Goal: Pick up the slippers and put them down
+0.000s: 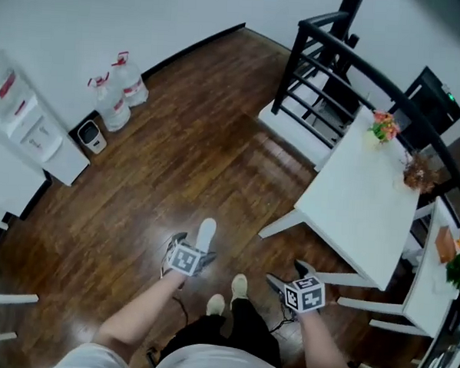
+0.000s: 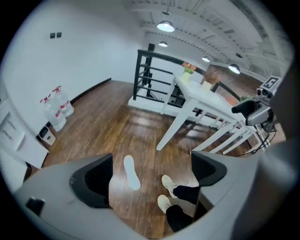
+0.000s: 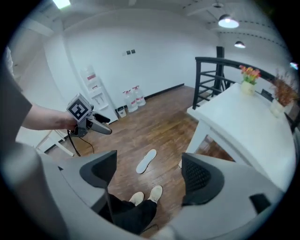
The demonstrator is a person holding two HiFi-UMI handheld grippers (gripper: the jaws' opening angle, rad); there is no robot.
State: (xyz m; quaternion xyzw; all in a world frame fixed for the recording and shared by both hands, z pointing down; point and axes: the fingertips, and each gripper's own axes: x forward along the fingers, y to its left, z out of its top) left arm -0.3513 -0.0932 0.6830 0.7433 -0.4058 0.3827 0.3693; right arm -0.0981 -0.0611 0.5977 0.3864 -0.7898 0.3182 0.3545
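Observation:
One white slipper [image 1: 205,234] lies flat on the wooden floor just ahead of the person's feet [image 1: 228,292]. It also shows far below, between the jaws, in the left gripper view as the slipper [image 2: 131,172] and in the right gripper view as the slipper [image 3: 146,161]. My left gripper [image 1: 190,246] is held high above the floor, its jaws wide apart with nothing in them. My right gripper [image 1: 288,273] hangs at a similar height beside it, open and empty too. I cannot make out a second slipper.
A white table [image 1: 367,202] with a flower pot [image 1: 383,127] stands at the right, white chairs [image 1: 370,302] beside it. A black railing [image 1: 321,61] is behind it. Water bottles [image 1: 115,93] and a white cabinet [image 1: 25,122] line the left wall.

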